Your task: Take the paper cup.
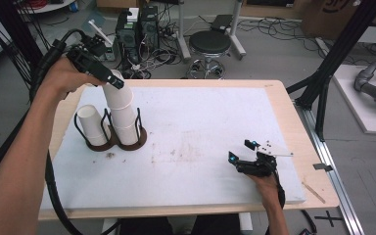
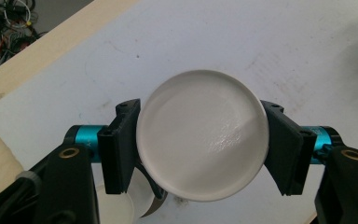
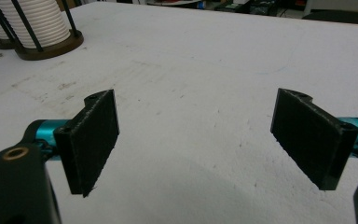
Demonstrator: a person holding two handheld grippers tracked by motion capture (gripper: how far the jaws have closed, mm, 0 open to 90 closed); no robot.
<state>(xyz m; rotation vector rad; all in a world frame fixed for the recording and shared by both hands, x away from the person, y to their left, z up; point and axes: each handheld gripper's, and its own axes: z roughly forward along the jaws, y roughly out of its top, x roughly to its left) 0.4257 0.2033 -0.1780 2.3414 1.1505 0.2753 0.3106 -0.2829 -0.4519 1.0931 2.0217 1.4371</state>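
Top cup [image 1: 118, 96] of an upturned white stack [image 1: 124, 120], clamped at its closed end between the fingers [image 2: 121, 149] of the left gripper [image 1: 116, 81], high over the far left of the table [image 1: 200, 122]. Sat nested on the stack, leaning slightly, within the wire holder [image 1: 139, 128]. Flanked by 1 lone cup [image 1: 92, 126] in the twin holder just beside it. Right gripper [image 1: 241, 150] parked low at the near right of the table, fingers [image 3: 95, 140] wide apart on nothing, well away from the work.

Judged at risk on 3 counts: could have dragged the next cup up too, if stuck tight inside the first; could have buckled the thin wall under a hard squeeze and slipped free; could have caught the wire uprights on a slanted pull and tipped holder and stack, with no second gripper near enough to steady the base.
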